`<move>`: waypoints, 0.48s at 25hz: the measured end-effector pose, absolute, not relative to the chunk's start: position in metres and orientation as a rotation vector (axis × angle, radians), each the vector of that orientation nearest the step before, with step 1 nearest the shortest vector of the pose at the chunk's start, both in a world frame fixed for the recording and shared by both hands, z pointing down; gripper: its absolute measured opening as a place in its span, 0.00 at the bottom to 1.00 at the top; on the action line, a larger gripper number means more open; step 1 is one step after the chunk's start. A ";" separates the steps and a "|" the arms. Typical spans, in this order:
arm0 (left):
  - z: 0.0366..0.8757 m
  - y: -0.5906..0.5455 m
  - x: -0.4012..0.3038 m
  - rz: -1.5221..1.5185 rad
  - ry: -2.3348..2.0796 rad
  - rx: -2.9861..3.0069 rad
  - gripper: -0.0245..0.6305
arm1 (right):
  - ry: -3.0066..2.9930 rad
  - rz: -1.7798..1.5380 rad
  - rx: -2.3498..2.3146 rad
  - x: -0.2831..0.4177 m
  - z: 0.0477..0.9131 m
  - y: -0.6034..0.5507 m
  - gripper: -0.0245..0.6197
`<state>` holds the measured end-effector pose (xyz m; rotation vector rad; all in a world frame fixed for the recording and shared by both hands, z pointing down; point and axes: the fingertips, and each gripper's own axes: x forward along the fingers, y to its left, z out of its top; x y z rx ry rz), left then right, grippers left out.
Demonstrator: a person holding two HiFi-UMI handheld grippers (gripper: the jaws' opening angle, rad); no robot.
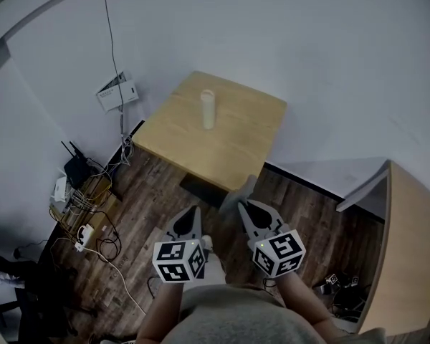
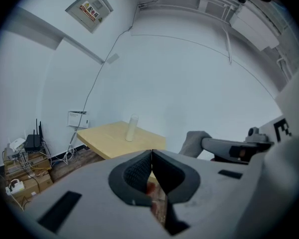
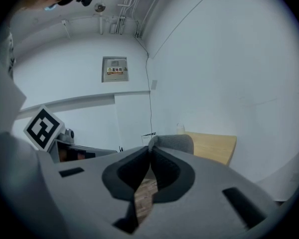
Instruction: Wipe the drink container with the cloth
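A pale, upright drink container (image 1: 208, 110) stands on a small light-wood table (image 1: 236, 145) ahead of me, well beyond both grippers. My right gripper (image 1: 246, 205) is shut on a grey cloth (image 1: 238, 194) that sticks out past its tips toward the table's near edge. In the right gripper view the cloth (image 3: 173, 143) bulges at the closed jaw tips, with the table (image 3: 214, 147) behind. My left gripper (image 1: 194, 211) is beside it, shut and holding nothing. The left gripper view shows the container (image 2: 132, 127), the table (image 2: 114, 137) and the cloth (image 2: 193, 143) at the right.
A router (image 1: 75, 167), a power strip (image 1: 83, 235) and tangled cables lie on the dark wood floor at the left. A white box (image 1: 117, 92) hangs on the wall. A wooden cabinet (image 1: 408, 249) stands at the right.
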<state>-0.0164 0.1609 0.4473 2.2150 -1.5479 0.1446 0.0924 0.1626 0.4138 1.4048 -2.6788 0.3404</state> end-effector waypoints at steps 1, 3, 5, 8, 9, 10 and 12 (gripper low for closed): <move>0.448 0.150 -0.019 0.146 -1.547 2.210 0.04 | -2.677 0.336 1.405 0.090 0.413 0.151 0.05; 0.448 0.129 -0.023 0.152 -1.545 2.203 0.04 | -2.674 0.328 1.406 0.087 0.409 0.129 0.05; 0.447 0.108 -0.028 0.157 -1.544 2.200 0.04 | -2.671 0.323 1.410 0.083 0.405 0.108 0.05; 0.442 0.076 -0.036 0.164 -1.524 2.215 0.04 | -2.667 0.313 1.415 0.074 0.399 0.075 0.05; 0.441 0.065 -0.038 0.167 -1.517 2.224 0.04 | -2.668 0.311 1.416 0.071 0.397 0.064 0.05; 0.439 0.054 -0.040 0.169 -1.514 2.231 0.04 | -2.668 0.309 1.418 0.069 0.395 0.054 0.05; 0.438 0.033 -0.046 0.169 -1.516 2.233 0.04 | -2.667 0.307 1.426 0.065 0.392 0.034 0.05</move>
